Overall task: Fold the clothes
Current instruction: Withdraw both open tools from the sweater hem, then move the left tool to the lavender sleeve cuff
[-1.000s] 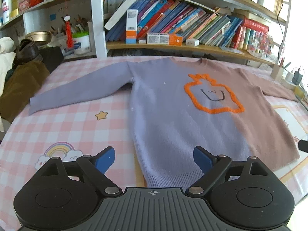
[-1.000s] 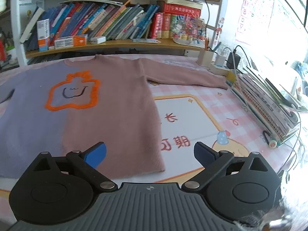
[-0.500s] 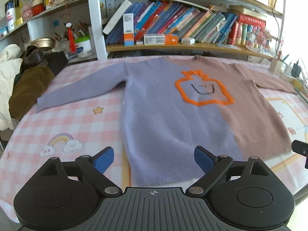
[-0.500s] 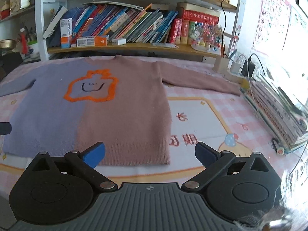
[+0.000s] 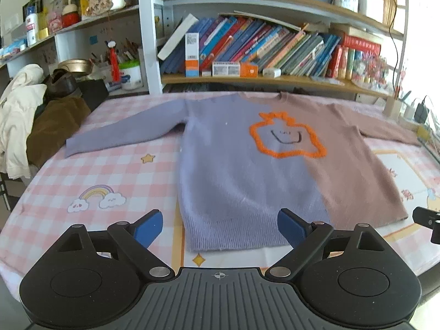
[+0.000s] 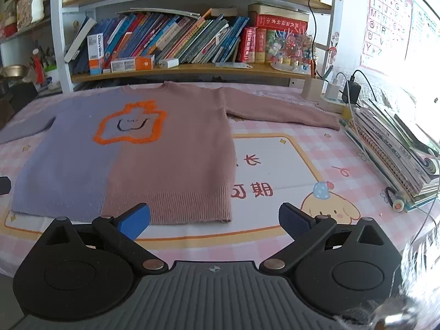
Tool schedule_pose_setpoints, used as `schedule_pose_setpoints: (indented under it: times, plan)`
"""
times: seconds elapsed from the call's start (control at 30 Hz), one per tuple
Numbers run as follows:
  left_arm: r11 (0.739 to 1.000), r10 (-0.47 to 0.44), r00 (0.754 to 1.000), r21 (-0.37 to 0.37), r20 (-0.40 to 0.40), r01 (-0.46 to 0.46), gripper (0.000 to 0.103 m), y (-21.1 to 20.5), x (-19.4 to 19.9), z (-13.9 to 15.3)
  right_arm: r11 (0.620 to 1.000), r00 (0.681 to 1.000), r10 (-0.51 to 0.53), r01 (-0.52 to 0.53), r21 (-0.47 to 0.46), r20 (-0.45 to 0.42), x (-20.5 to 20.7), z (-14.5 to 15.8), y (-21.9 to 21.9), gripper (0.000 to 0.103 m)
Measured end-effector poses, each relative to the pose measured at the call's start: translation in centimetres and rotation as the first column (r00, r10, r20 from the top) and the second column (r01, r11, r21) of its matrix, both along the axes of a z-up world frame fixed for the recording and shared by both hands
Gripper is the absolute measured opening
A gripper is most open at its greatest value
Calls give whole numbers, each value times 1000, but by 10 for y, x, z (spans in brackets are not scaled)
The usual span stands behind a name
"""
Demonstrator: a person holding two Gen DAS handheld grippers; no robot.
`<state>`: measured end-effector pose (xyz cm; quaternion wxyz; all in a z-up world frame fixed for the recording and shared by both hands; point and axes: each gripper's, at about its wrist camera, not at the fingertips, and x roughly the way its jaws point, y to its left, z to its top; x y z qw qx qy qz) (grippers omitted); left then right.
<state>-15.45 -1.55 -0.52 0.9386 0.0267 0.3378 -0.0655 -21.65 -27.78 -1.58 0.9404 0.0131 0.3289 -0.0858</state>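
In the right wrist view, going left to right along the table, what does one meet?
Sweater's lilac half → orange-outlined smiley patch → sweater's dusty-pink half → pink sleeve → stack of spiral notebooks.

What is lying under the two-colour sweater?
The sweater lies flat on a pink checked tablecloth printed with a rainbow and stars. The cloth's pattern directly beneath the sweater is covered and cannot be seen.
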Motion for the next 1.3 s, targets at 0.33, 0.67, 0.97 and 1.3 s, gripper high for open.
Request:
schedule_pose_setpoints:
  times: [0.33, 0.67, 0.97, 1.3]
  plan:
    - [996, -84, 996, 0, -17, 84, 93, 17, 24, -8, 994, 993, -107, 109, 31, -39, 18, -4, 11, 102]
    - [990, -133, 991, -42, -27, 132, 93, 68, 73, -6, 983, 982, -185, 185, 6, -38, 41, 0, 65, 103]
    - [993, -73, 996, -99, -57, 68, 93, 128, 115, -17, 959, 960, -281, 280, -39, -22, 57, 2, 105, 103]
    - [991, 17, 997, -131, -72, -26, 93, 183, 147, -30, 939, 940, -340, 338, -71, -17, 69, 6, 137, 103]
